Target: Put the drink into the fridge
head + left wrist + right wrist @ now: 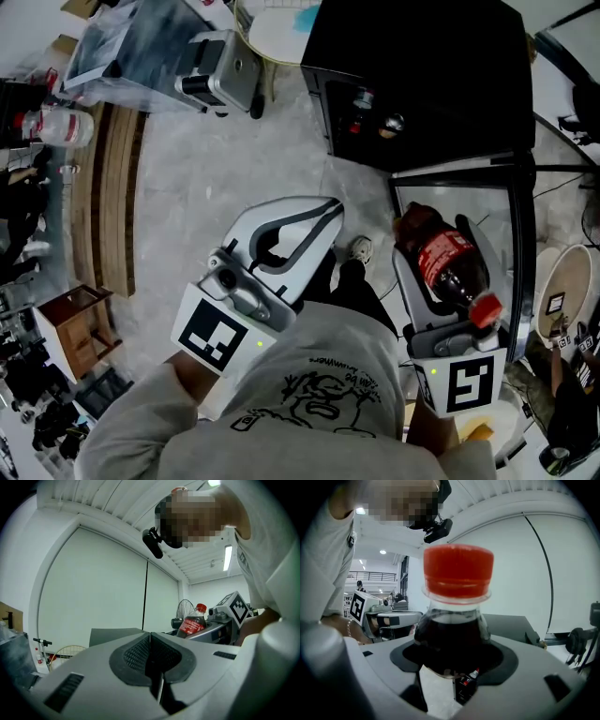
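Red-capped and dark with cola, the drink bottle (448, 262) sits clamped in the right gripper (454, 667). Its cap points back at the person and its base toward the black fridge (412, 84), near but outside it. The left gripper (323, 220), jaws pressed together on nothing, is held forward alongside, angled toward the fridge.

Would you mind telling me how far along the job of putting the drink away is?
Done: the drink is picked up, clamped in the right hand-held gripper. In hand: it hangs close to the black fridge. Left: place it inside and let go; the left hand-held gripper is shut and empty.
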The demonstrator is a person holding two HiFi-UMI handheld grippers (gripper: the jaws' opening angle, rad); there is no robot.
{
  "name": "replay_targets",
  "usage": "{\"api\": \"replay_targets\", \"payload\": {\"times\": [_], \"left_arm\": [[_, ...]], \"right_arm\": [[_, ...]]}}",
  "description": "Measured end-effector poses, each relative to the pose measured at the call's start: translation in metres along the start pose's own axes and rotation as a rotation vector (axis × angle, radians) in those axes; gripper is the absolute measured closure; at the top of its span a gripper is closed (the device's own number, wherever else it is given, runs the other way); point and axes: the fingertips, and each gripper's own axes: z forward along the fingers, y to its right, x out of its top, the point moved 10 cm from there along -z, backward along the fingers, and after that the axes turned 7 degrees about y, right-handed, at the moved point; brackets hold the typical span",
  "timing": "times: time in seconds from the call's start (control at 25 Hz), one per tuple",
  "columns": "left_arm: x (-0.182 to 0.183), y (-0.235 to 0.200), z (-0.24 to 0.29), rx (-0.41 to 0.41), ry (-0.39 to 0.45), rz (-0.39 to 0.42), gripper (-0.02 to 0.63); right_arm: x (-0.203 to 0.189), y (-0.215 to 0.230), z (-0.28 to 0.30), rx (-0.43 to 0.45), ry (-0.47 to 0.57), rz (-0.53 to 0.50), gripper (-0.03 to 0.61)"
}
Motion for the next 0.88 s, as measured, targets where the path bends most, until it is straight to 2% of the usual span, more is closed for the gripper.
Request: {"api": "replay_targets", "payload": {"times": [0.88], "left_arm": [[-0.072, -0.020, 0.014, -0.012, -0.062, 0.004, 0.592]], "right_arm": [[-0.071, 0.012, 0.030, -0.013, -0.089, 0.029, 0.265]]}}
